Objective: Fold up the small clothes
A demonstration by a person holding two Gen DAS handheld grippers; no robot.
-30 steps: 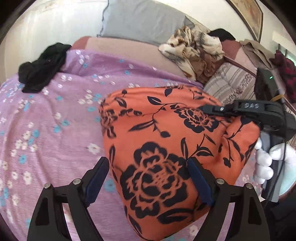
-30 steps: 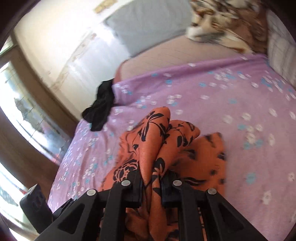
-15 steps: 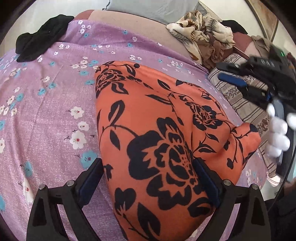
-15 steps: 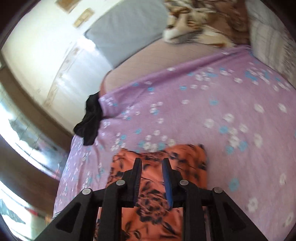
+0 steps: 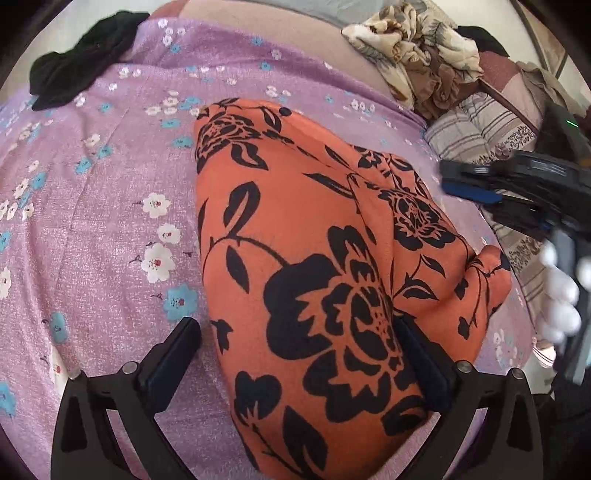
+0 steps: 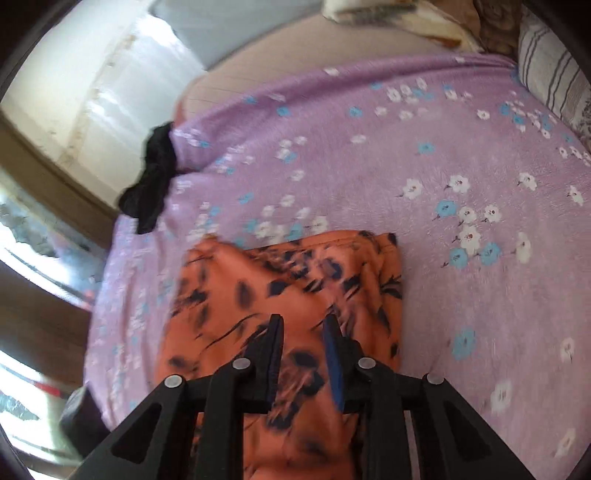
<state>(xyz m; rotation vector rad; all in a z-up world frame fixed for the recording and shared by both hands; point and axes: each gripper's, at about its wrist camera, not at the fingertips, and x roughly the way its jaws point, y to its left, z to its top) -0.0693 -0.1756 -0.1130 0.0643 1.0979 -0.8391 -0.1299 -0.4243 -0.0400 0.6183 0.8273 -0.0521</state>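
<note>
An orange garment with black flowers (image 5: 314, 266) lies folded on the purple flowered bedspread (image 5: 110, 221). My left gripper (image 5: 295, 354) is open wide, its fingers on either side of the garment's near end. My right gripper (image 6: 303, 332) is open by a small gap and empty, just above the garment (image 6: 295, 280). The right gripper also shows at the right of the left wrist view (image 5: 476, 181), beside the garment's right edge, held by a white-gloved hand (image 5: 561, 295).
A black garment (image 5: 81, 62) lies at the bed's far left corner, also in the right wrist view (image 6: 151, 177). A pile of brown and cream clothes (image 5: 417, 48) and a striped pillow (image 5: 476, 129) sit at the far right. A grey pillow (image 6: 221, 29) lies at the head.
My right gripper let go of the orange garment, opened slightly and drew back to the right. The garment dropped flat onto the bed. My left gripper stayed open over the garment's near end.
</note>
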